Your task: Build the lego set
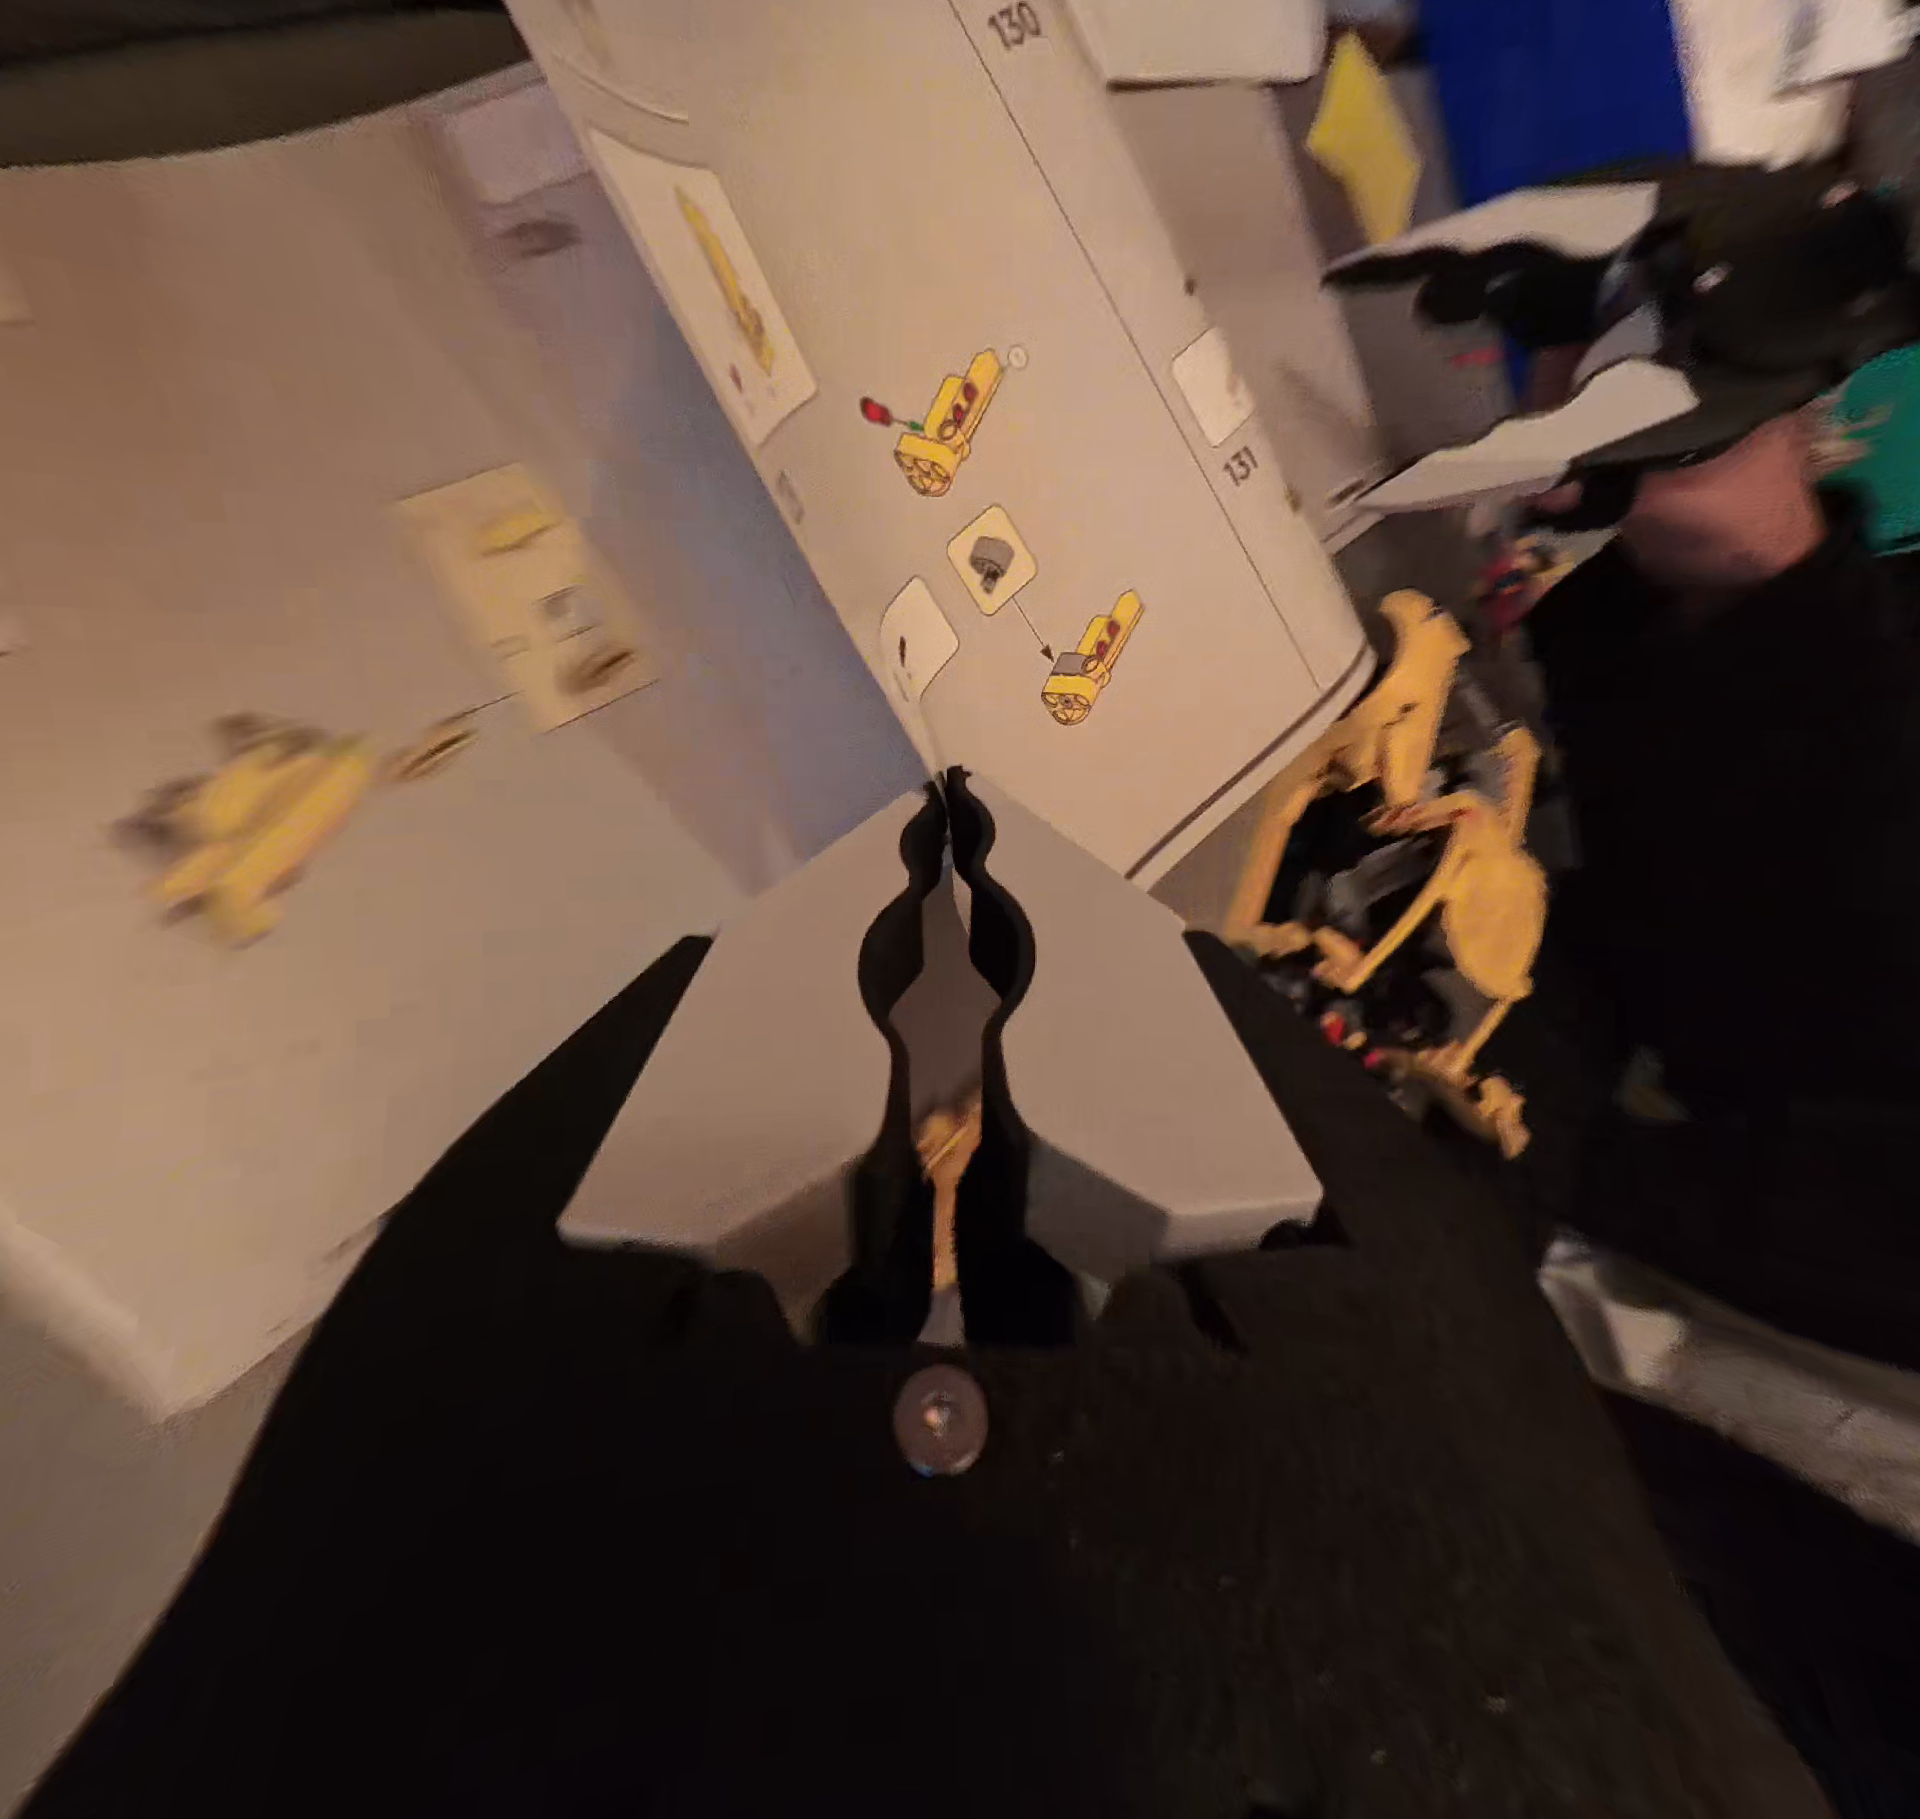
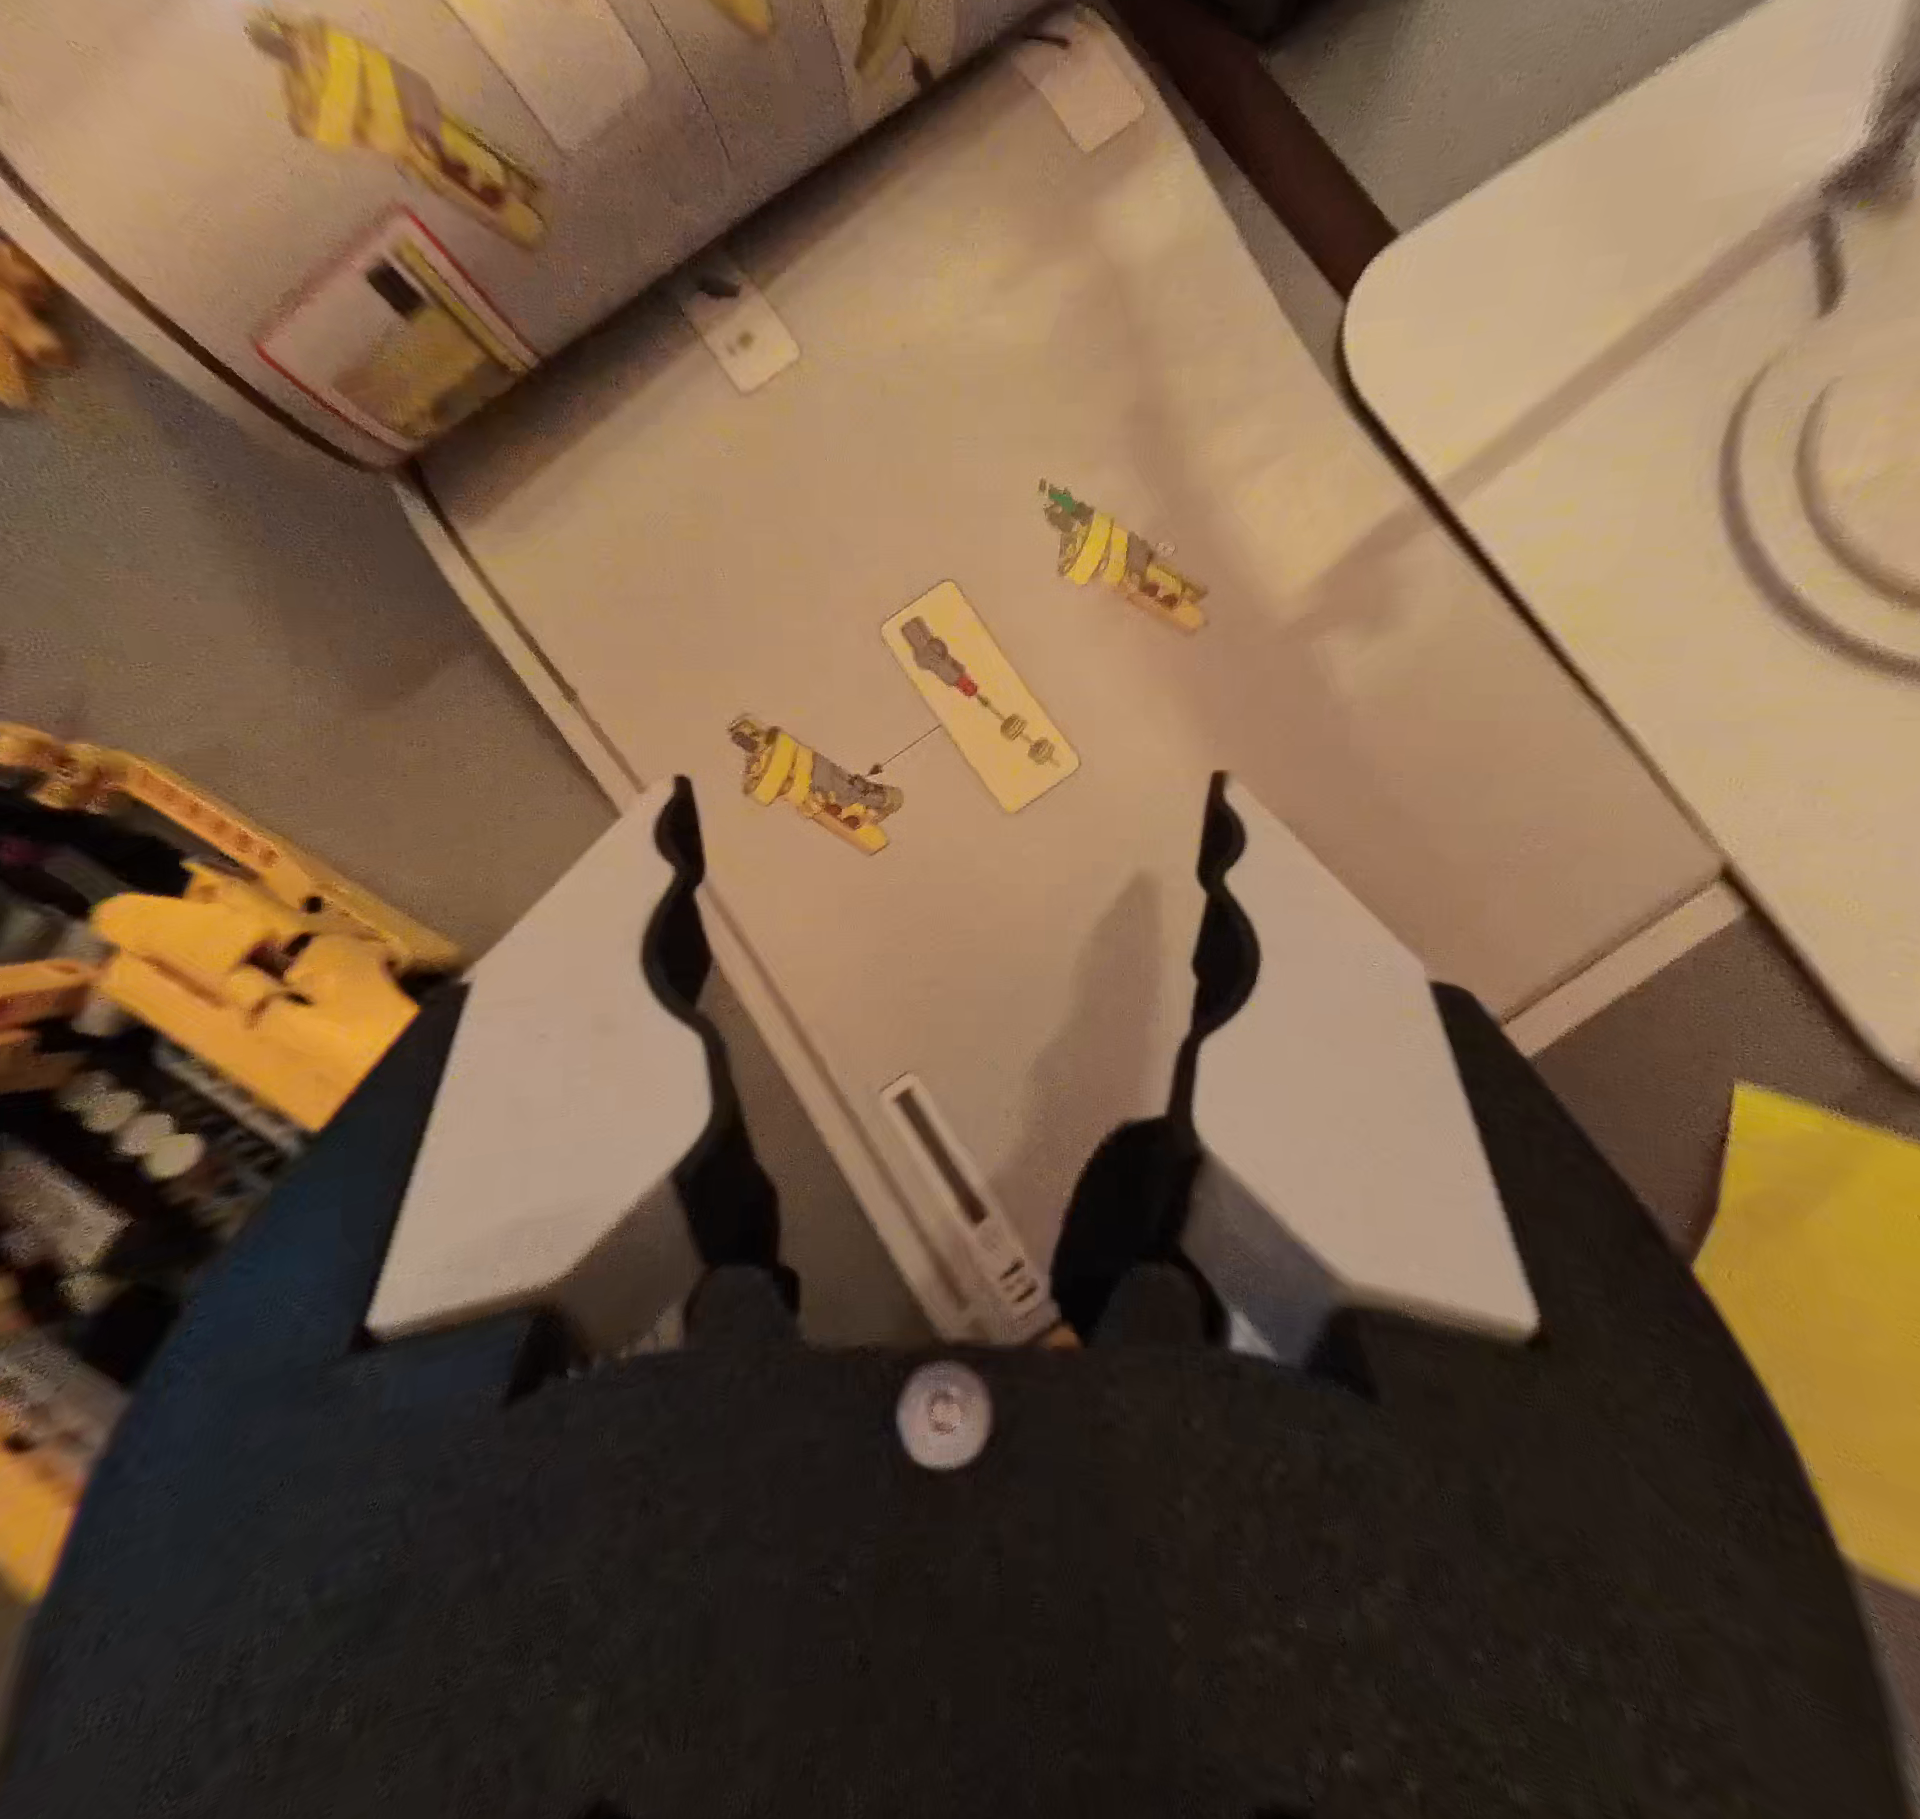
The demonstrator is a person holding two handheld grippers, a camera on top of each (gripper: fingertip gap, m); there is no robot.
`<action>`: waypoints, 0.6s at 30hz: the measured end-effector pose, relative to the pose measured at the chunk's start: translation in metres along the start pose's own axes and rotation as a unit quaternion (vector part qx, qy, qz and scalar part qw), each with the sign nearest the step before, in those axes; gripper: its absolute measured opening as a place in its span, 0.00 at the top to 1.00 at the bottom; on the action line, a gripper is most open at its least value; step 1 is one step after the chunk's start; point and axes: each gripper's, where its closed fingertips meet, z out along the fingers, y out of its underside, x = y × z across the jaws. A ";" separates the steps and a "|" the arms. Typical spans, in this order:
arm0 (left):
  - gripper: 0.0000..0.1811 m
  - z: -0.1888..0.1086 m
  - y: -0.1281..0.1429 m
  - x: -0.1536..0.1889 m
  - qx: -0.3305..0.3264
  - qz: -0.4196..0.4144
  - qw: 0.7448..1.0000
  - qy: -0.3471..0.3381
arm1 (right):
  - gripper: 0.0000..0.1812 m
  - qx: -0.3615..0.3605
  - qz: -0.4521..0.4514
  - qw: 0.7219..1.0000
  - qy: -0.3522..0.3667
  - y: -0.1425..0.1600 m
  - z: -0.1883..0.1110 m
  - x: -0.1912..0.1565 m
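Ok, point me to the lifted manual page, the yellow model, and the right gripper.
lifted manual page (image 1: 935,335), left wrist view, middle of the raised sheet.
yellow model (image 2: 249,980), right wrist view, its yellow top panel.
right gripper (image 2: 948,793), right wrist view, midway between its open fingertips.

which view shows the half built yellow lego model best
The right wrist view: the yellow lego model sits large at its left edge, studs and dark inner parts visible, though cut off by the frame. The left wrist view shows it smaller, blurred and dim, beyond the lifted manual page.
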 end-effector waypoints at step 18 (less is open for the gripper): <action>1.00 -0.035 0.023 -0.132 -0.094 0.028 0.964 -0.249 | 0.43 -0.014 -0.121 0.992 -0.041 0.009 0.037 0.022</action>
